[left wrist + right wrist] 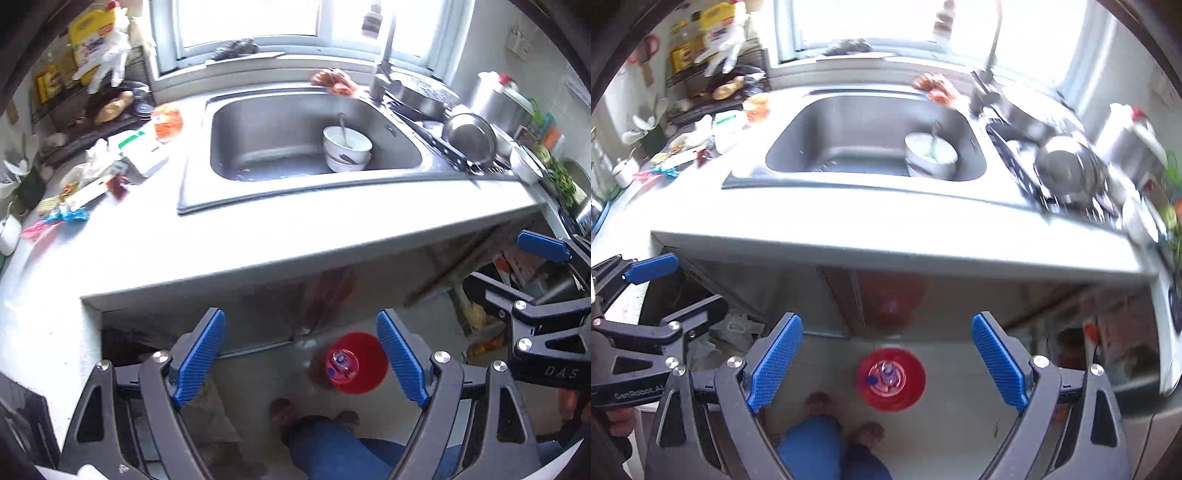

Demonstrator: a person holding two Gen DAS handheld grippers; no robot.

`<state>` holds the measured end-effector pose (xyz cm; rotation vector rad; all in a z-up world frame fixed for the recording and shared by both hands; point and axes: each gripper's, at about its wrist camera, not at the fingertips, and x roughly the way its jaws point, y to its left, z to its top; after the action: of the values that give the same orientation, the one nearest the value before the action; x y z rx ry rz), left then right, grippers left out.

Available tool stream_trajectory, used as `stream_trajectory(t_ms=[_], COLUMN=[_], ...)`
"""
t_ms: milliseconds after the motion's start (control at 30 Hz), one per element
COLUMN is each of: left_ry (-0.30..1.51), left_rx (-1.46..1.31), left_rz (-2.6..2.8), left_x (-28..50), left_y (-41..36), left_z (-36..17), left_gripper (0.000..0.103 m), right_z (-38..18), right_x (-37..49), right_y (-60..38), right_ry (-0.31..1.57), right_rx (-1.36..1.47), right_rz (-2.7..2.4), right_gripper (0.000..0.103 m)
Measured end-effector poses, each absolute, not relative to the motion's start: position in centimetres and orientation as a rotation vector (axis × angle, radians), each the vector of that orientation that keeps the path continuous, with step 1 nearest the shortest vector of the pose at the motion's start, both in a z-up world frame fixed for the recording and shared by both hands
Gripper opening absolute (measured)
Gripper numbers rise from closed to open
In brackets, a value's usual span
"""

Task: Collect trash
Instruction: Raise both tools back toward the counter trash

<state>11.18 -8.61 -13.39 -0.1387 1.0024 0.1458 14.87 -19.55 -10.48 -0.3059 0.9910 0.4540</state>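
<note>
Crumpled wrappers point(81, 184) litter the counter's far left, nearer the left gripper point(301, 363); both it and the right gripper point(886, 365) gape empty.

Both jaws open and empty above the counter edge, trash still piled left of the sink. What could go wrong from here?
1. The wrappers lie amid a white carton and a plant; a reach could grab or knock the wrong item.
2. The red bin sits on the floor close to the person's feet, so a dropped piece may miss it.
3. The left gripper and right gripper are close and may collide.
</note>
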Motion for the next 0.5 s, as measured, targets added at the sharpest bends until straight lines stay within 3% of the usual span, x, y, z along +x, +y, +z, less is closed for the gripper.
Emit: stream_trajectory(t_ms=[500], left_ry=[0.932], left_rx=[-0.254], left_rz=[0.508], left_x=[7.7], left_y=[9.7], left_z=[-8.2], left_gripper=[0.089], right_z=[-5.4], right_x=[18.0], right_y=[-1.1], right_ry=[0.829], right_rx=[-0.482], right_rz=[0.815], right_gripper=[0.093])
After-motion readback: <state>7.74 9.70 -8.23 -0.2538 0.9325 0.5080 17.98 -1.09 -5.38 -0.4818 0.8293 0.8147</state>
